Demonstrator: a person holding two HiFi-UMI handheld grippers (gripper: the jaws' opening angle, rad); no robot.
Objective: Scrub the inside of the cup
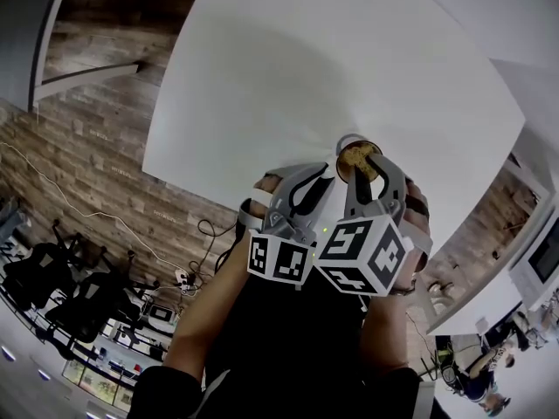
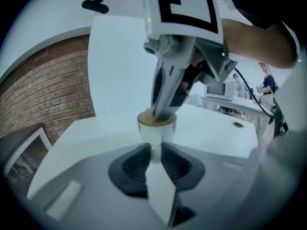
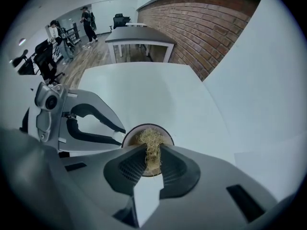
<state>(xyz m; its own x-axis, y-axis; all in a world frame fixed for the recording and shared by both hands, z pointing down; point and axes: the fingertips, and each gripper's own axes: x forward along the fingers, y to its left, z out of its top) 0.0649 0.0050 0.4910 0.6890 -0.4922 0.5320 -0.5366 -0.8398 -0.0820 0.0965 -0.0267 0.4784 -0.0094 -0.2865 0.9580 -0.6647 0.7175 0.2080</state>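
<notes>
Low in the middle of the head view, the cup [image 1: 348, 140] stands on the white table [image 1: 349, 51], its body hidden behind both tools. The left gripper [image 2: 156, 146] is clamped narrowly on the cup's wall. The right gripper [image 3: 152, 153] pinches a tan fibrous scrubber [image 3: 151, 139] that fills the cup's mouth and covers its bottom. In the left gripper view the right gripper's tips vanish inside the cup.

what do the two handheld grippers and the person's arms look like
The left gripper and the right gripper both have light grey moulded bodies with curved open frames and black ribbed pads. Each carries a white cube printed with black square markers: the left cube and the right cube. The person wears a dark top, and the forearms are bare.
</notes>
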